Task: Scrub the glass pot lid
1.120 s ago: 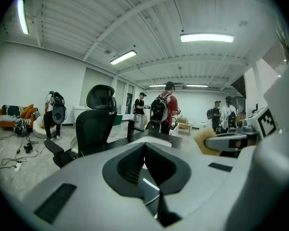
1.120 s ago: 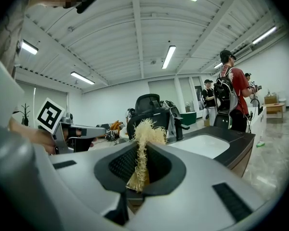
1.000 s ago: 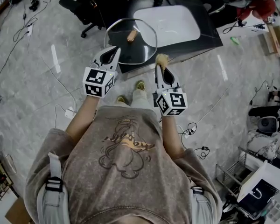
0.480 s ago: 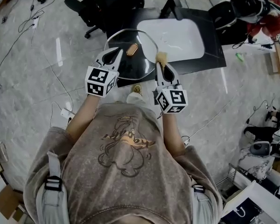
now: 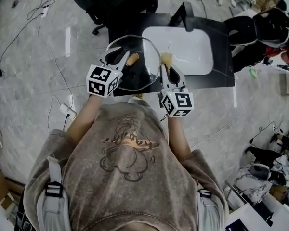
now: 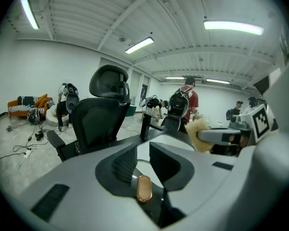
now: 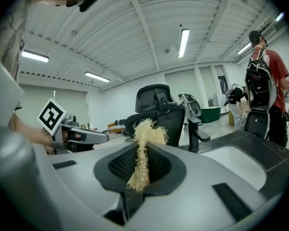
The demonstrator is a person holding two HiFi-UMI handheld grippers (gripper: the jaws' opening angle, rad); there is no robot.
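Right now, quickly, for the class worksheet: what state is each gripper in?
Left gripper: open; jaws have just been opening, with the glass pot lid between them.
Right gripper: closed on the straw-coloured scrubber.

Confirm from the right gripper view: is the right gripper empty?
No, the right gripper is shut on a straw-coloured fibre scrubber that sticks up between its jaws.

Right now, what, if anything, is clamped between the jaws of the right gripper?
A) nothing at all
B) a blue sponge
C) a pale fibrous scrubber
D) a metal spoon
C: the right gripper view shows the right gripper with its jaws closed on a pale fibrous scrubber, whose frayed tuft sticks up past the jaw tips.
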